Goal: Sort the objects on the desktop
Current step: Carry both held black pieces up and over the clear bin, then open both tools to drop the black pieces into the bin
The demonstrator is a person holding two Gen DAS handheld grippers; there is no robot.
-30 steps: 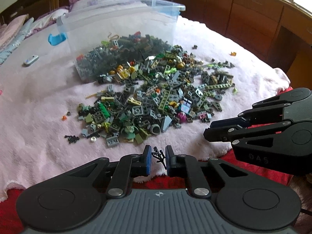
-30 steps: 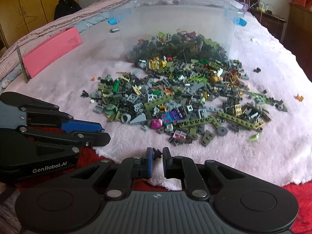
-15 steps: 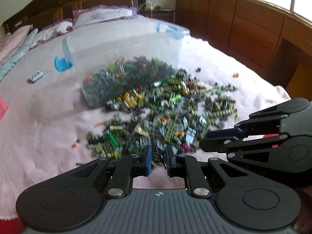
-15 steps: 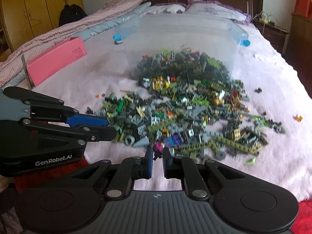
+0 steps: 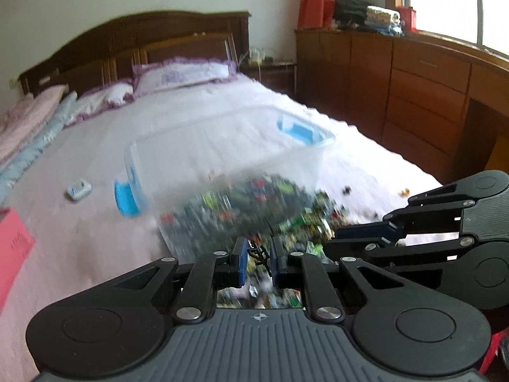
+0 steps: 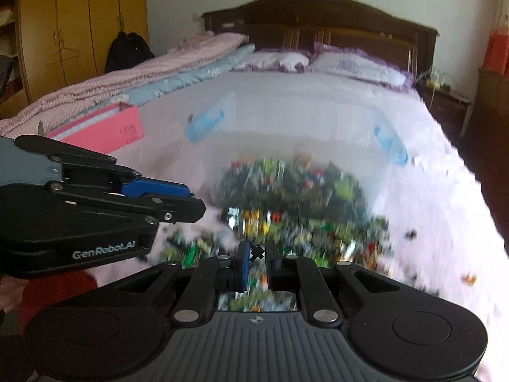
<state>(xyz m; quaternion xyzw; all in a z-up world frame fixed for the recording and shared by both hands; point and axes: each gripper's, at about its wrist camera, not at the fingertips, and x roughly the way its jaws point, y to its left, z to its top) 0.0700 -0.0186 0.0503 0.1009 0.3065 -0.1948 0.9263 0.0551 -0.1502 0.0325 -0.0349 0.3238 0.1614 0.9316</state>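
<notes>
Transport, we judge: both tongs, our left gripper (image 5: 258, 254) and right gripper (image 6: 255, 251), each pinch a tiny black toy part, next needing release over the clear plastic bin (image 5: 222, 159).

**A bed spread in pale pink, strewn with bricks**

We see a wide bed (image 5: 95, 242) under a fuzzy pale pink cover, its dark wooden headboard (image 6: 321, 16) at the far end. Two purple-frilled pillows (image 6: 353, 63) lie against it. Folded pink and blue quilts (image 6: 178, 67) run along one side, with a pink box (image 6: 105, 133) beside them. A clear plastic bin (image 5: 229, 159) with blue latches rests mid-bed; motion blur hides detail, but a heap of small building bricks (image 6: 305, 213) seems to spill from it onto the cover. A small white device (image 5: 78, 190) lies nearby.
</notes>
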